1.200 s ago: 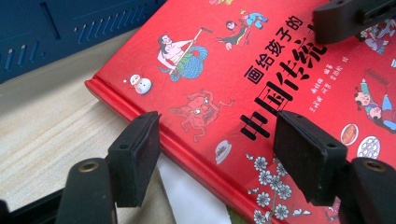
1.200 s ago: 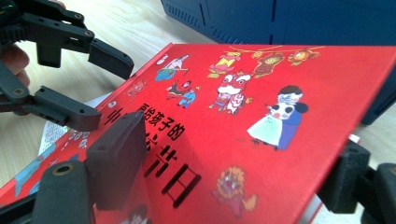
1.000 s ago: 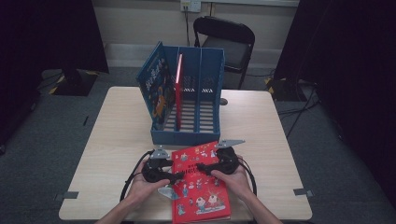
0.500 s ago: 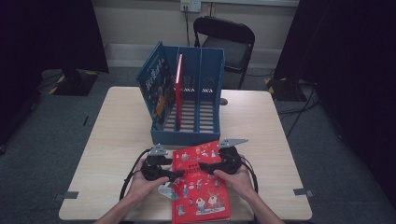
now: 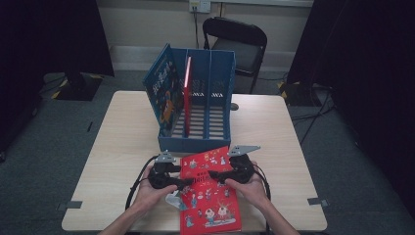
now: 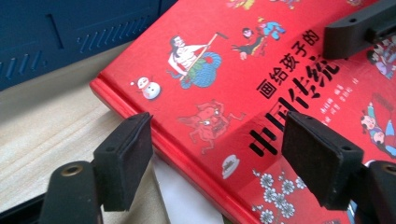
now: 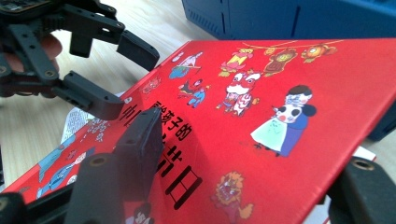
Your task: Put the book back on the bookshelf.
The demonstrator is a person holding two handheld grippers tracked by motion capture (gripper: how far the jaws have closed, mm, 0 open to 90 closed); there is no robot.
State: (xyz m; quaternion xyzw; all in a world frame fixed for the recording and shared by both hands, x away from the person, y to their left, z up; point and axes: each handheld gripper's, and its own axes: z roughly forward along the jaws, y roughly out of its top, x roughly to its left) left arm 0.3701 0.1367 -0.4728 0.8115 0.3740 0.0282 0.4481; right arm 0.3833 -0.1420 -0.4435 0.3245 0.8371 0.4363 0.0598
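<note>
On a pale wooden surface (image 5: 117,142), a blue file rack (image 5: 208,98) stands at the middle with a blue picture book (image 5: 164,93) leaning in its leftmost slot and a slim red book (image 5: 187,88) upright in the next. Just in front of the rack, at the near edge, lies a red picture book (image 5: 210,196), its left side resting on a thinner booklet (image 5: 174,200). A person's hands bring a claw to each long side of the red book. The right claw (image 7: 243,186) straddles the book's right edge, one jaw above the cover and one below; its jaws have just been closing and do not visibly press on it. The left claw (image 6: 217,161) stands wide apart at the left edge, jaws just opened further, gripping nothing.
</note>
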